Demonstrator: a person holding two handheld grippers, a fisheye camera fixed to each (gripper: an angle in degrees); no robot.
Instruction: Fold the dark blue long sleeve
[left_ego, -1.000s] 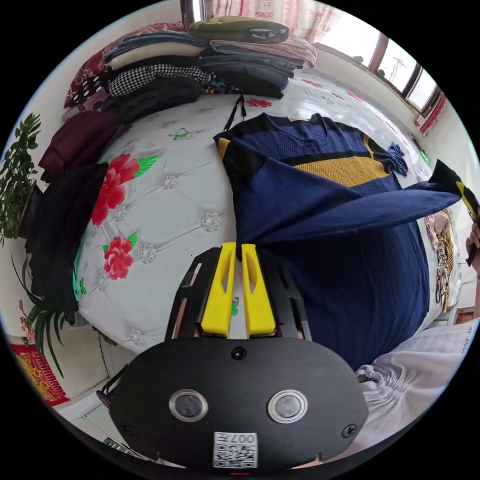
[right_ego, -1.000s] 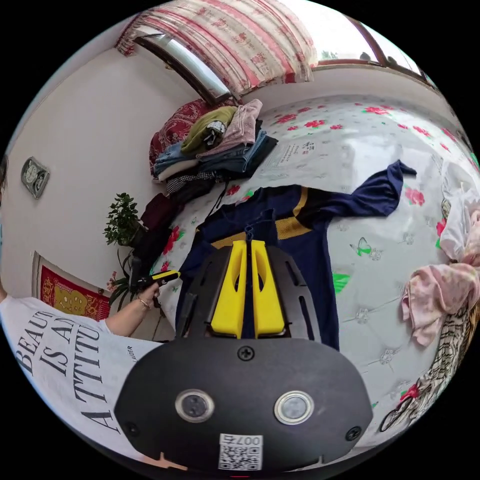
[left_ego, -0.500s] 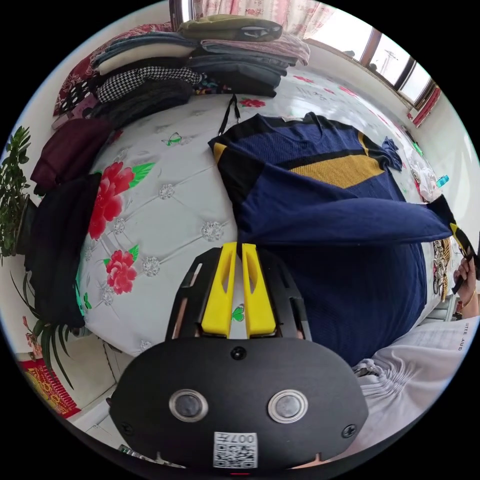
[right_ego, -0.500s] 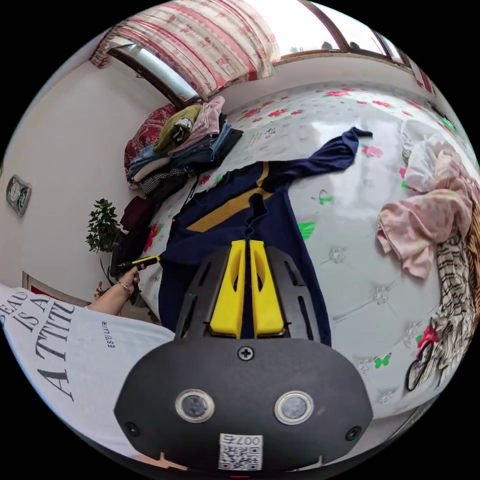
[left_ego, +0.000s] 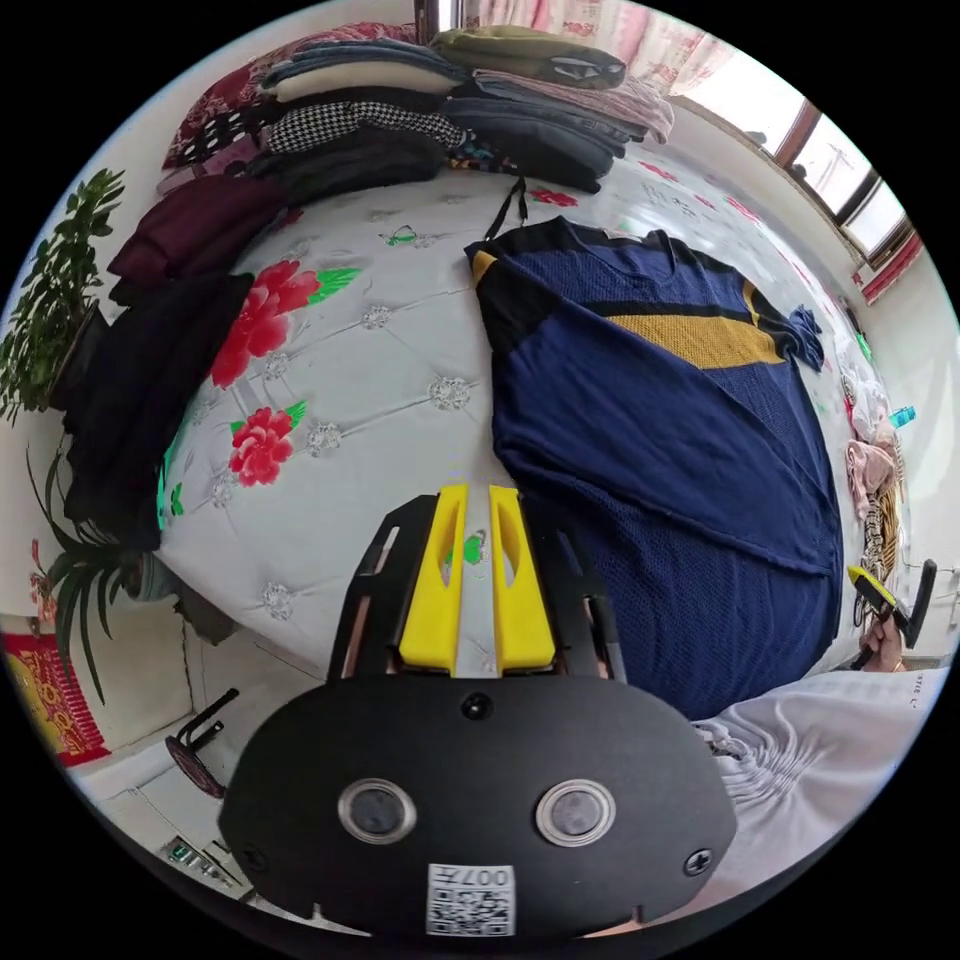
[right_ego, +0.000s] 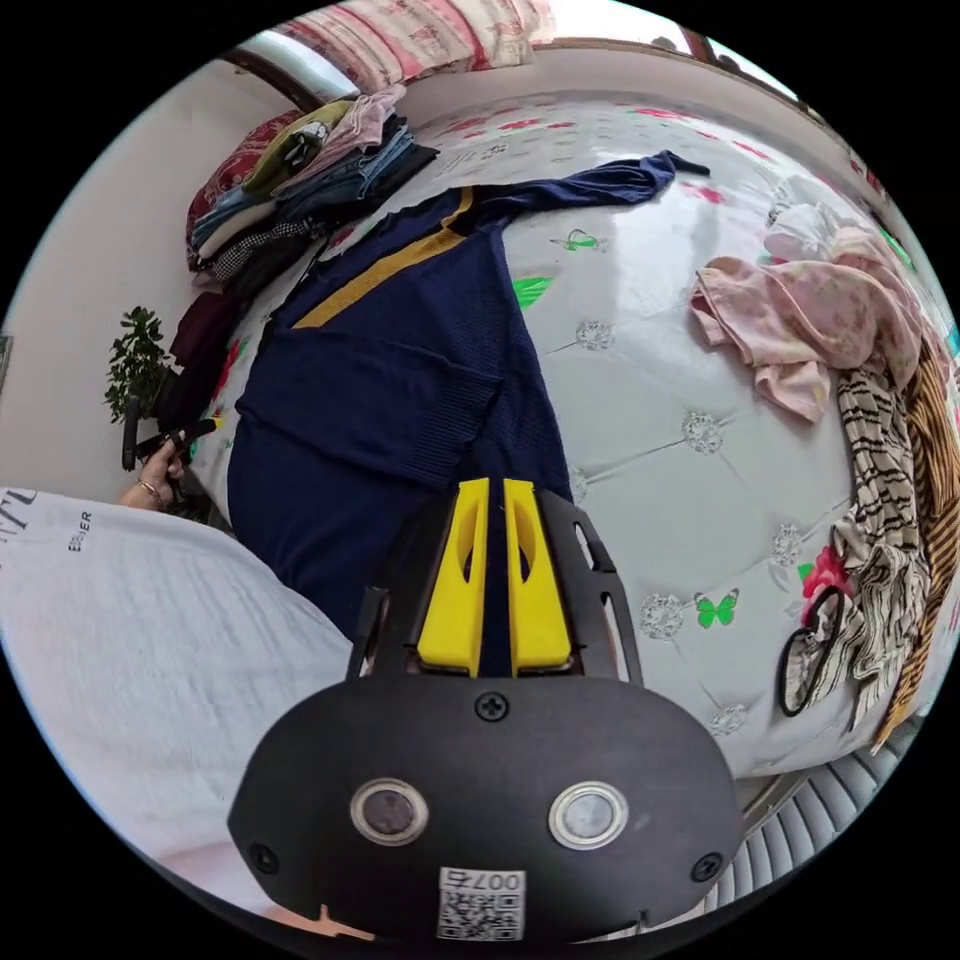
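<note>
My right claw (right_ego: 490, 500), jaws nearly together on nothing, sits beside the dark blue long sleeve (right_ego: 400, 380); its unfolded sleeve (right_ego: 590, 185) stretches far ahead. My left claw (left_ego: 467, 505) is slightly apart, empty.

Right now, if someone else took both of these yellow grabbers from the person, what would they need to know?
Left gripper: jaws slightly apart, holding nothing, over the bed beside the shirt.
Right gripper: jaws near together over the shirt's lower edge; I cannot tell whether they are gripping cloth.
The dark blue long sleeve lies flat on the bed, collar toward the stacked clothes.
Done: one sleeve is folded across the body.
Left: the other sleeve lies stretched out on the bed; fold it in, then probably fold the body.
</note>
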